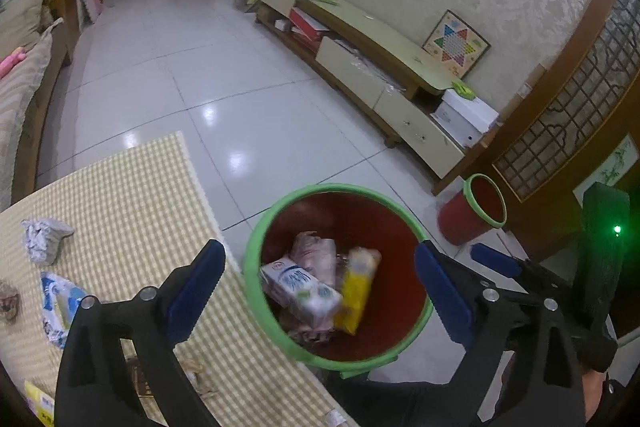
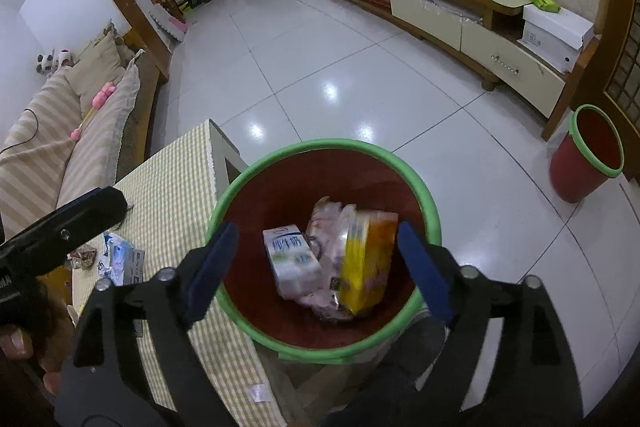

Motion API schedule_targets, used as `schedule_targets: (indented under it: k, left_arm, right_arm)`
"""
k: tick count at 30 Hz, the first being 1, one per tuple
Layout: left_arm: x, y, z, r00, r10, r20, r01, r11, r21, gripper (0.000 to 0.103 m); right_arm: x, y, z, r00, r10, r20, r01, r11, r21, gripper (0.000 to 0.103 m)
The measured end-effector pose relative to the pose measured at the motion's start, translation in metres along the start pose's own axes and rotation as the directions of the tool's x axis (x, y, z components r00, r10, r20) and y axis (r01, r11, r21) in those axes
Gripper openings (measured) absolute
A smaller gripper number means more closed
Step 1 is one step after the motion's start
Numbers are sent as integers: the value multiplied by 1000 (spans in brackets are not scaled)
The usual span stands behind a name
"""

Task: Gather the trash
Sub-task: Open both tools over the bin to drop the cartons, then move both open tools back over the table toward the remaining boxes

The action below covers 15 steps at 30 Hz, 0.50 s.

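Note:
A red bin with a green rim (image 1: 256,227) (image 2: 224,203) stands beside the table. In it lie a white milk carton (image 1: 300,289) (image 2: 290,259), a yellow packet (image 1: 358,287) (image 2: 366,263) that looks blurred, and a pinkish wrapper (image 1: 314,251) (image 2: 324,213). My left gripper (image 1: 319,251) hangs open over the bin, nothing between its blue pads. My right gripper (image 2: 318,229) is open above the bin too, clear of the trash. On the checked tablecloth (image 1: 140,195) lie a crumpled foil ball (image 1: 44,239) and a blue-white wrapper (image 1: 60,303) (image 2: 120,259).
A second red bin (image 1: 472,215) (image 2: 588,155) stands on the white tiled floor by a wooden screen. A long low TV cabinet (image 1: 380,43) runs along the right wall. A striped sofa (image 2: 80,131) lies to the left of the table.

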<state>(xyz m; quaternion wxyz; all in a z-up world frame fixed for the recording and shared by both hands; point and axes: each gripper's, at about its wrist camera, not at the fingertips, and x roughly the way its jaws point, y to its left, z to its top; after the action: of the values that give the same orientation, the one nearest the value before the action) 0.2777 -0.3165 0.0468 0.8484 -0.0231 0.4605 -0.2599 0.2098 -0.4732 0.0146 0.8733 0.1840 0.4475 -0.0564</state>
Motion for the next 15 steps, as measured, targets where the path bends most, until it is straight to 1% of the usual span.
schedule_targets:
  k: [2,5,10,15]
  left_arm:
    - [-7,6,1,1000,21,11,-21,1000,-15,95]
    - [-18,15,0,999,41,25,-40,999,-27,95]
    - [-42,29,-5,997,66,48,-65,997,-37,95]
    - [-68,47,-16,993,100,65,-96,994,-55,95]
  right_arm:
    - [-2,3,0,1000,3,3,-3,1000,-1,90]
    - [-7,9,-1,1000,5,14,-5,1000,-5,94]
    - [-15,25,-7,999,28,24,-27,999,-25,96]
    - [-23,52,-17,998,62,25,-60,996,-59,96]
